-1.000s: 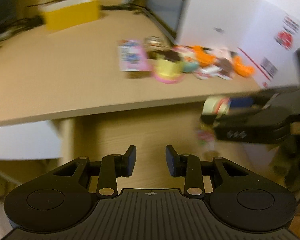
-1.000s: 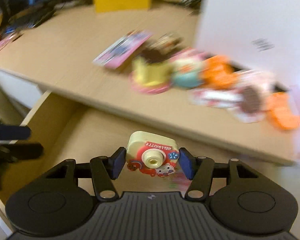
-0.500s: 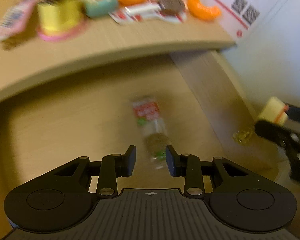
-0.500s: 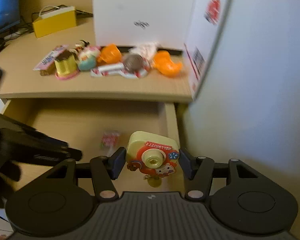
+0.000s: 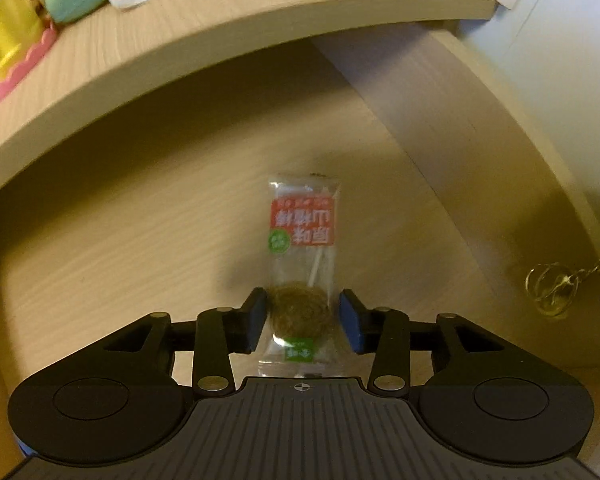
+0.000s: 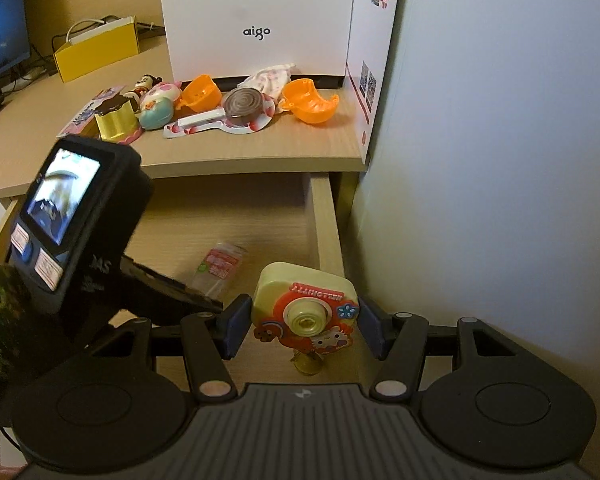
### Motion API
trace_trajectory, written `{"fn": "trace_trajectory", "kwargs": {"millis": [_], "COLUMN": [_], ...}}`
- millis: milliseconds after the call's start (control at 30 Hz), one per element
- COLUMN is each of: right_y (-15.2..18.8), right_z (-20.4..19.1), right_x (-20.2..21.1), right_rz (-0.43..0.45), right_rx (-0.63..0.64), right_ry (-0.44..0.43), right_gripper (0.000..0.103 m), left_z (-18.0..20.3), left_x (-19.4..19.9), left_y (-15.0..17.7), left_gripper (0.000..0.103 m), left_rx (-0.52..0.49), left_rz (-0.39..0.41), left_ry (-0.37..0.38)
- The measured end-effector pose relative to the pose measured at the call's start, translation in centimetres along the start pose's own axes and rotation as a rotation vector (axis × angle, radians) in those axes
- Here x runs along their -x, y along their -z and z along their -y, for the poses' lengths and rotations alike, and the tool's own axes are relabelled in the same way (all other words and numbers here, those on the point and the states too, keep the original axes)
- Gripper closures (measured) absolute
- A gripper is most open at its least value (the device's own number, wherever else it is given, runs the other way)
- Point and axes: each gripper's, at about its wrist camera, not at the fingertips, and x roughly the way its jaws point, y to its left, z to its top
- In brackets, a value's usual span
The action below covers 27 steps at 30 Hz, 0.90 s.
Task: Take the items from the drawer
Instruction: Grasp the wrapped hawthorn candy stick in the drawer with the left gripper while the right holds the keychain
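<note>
Left jaws straddle a wrapped lollipop in the drawer; right jaws hold a toy camera.

The left gripper [image 5: 302, 316] has its jaws parted around the ball end of the wrapped lollipop [image 5: 302, 256], which lies on the drawer [image 5: 160, 216] floor; whether the left pad touches it cannot be told. The right gripper [image 6: 298, 320] clamps the yellow toy camera [image 6: 305, 307] above the drawer's right wall. Farther back, the worktop [image 6: 260, 148] carries small toys before a white box [image 6: 260, 16].

left gripper [image 5: 302, 317]: moved from above the desk down into the drawer [image 5: 140, 216]; its open jaws now stand either side of the wrapped lollipop [image 5: 300, 276].
right gripper [image 6: 299, 325]: drew back from the desk.
</note>
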Motion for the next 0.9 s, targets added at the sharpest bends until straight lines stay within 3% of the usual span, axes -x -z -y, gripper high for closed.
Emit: {"fn": "trace_trajectory", "kwargs": {"millis": [133,200,333,433,467,567,733,900], "right_y": [0.0,0.1,0.2,0.3,0.3,0.2,0.2,-0.4], "right_z": [0.1,0.1,0.0,0.0,0.0,-0.2,-1.0,-2.1], "right_x": [-0.1,-0.3,-0.3,-0.4,-0.4,-0.5,-0.3,0.5], "right_rz": [0.0,-0.004,-0.005,-0.007,-0.007,-0.01,-0.007,-0.013], "right_rx": [0.0,-0.001,0.004,0.001,0.001,0.01,0.041,0.068], "right_ry": [-0.009,-0.015,-0.017,-0.024,-0.026,-0.034,-0.038,-0.099], "right_gripper": [0.045,0.045,0.045,0.045,0.045,0.045,0.045,0.045], "left_z": [-0.4,-0.6,-0.1,0.4,0.3,-0.4,-1.5,-4.8], "left_x": [0.0,0.0,-0.1,0.0,0.2,0.5,3.5,10.1], "left_y": [0.1,0.0,0.6,1.0,1.0,1.0,2.5,4.5], "left_gripper": [0.056,0.048,0.044,0.051,0.062,0.063,0.063,0.063], "left_rx": [-0.006,-0.006,-0.093,-0.17,-0.166,-0.13,-0.153,-0.079], "left_rz": [0.01,0.019,0.04,0.041,0.034,-0.024,-0.008,0.104], "left_ry": [0.012,0.037,0.045,0.036,0.035,0.091,0.126,0.153]}}
